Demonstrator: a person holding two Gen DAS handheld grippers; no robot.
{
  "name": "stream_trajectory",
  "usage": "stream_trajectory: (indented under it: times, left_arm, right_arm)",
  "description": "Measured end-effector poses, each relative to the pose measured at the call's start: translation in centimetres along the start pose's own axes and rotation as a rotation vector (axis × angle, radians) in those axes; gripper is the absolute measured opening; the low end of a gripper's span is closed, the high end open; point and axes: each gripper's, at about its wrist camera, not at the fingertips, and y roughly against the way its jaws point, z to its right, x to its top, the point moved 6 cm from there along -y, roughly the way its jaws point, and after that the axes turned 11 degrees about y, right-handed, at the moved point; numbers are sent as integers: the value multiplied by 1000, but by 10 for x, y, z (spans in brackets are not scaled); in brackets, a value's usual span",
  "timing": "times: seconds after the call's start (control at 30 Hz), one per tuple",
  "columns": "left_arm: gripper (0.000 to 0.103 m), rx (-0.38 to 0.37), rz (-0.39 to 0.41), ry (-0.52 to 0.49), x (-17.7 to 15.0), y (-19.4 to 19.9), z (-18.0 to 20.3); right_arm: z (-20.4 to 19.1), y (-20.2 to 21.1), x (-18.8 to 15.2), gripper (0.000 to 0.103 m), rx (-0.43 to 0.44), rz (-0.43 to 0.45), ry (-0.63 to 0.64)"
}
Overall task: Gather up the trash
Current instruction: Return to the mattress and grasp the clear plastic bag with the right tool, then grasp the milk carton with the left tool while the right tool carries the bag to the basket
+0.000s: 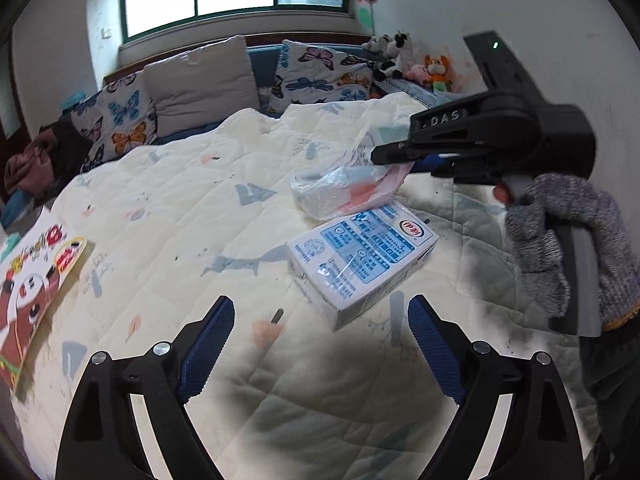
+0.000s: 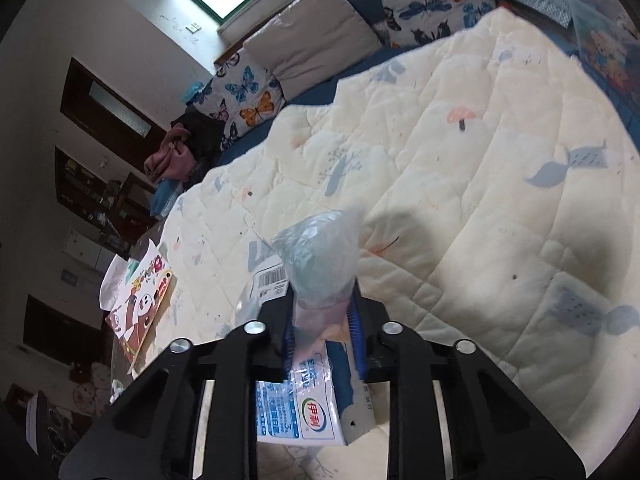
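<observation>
A white and blue milk carton (image 1: 362, 262) lies on its side on the cream quilt (image 1: 180, 200). Just beyond it sits a crumpled clear plastic bag (image 1: 340, 190). My right gripper (image 1: 384, 156), held by a grey-gloved hand (image 1: 576, 248), is shut on the bag's edge. In the right wrist view the bag (image 2: 320, 264) is pinched between the blue pads of the right gripper (image 2: 322, 322), with the carton (image 2: 304, 408) below it. My left gripper (image 1: 320, 320) stands open just short of the carton, nothing between its fingers.
A cartoon picture book (image 1: 32, 280) lies at the quilt's left edge. Butterfly pillows (image 1: 116, 120) and a grey cushion (image 1: 200, 76) line the headboard under the window. Stuffed toys (image 1: 416, 64) sit at the far right corner. Clothes (image 1: 28, 164) are heaped at the far left.
</observation>
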Motion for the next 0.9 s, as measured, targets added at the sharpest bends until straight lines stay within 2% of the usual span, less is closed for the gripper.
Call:
stream_trajectory:
  times: [0.2, 0.43, 0.63, 0.9]
  left_arm:
    - [90, -7, -21, -95, 14, -22, 13]
    - [90, -36, -39, -183, 30, -41, 23]
    - [91, -55, -76, -231, 34, -56, 27]
    - [92, -96, -111, -289, 38, -70, 36]
  right_arm:
    - [0, 46, 7, 18, -66, 89, 86]
    - [13, 116, -6, 17, -140, 170, 160]
    - [31, 158, -33, 17, -177, 186, 169]
    - [61, 195, -74, 17, -248, 167, 147]
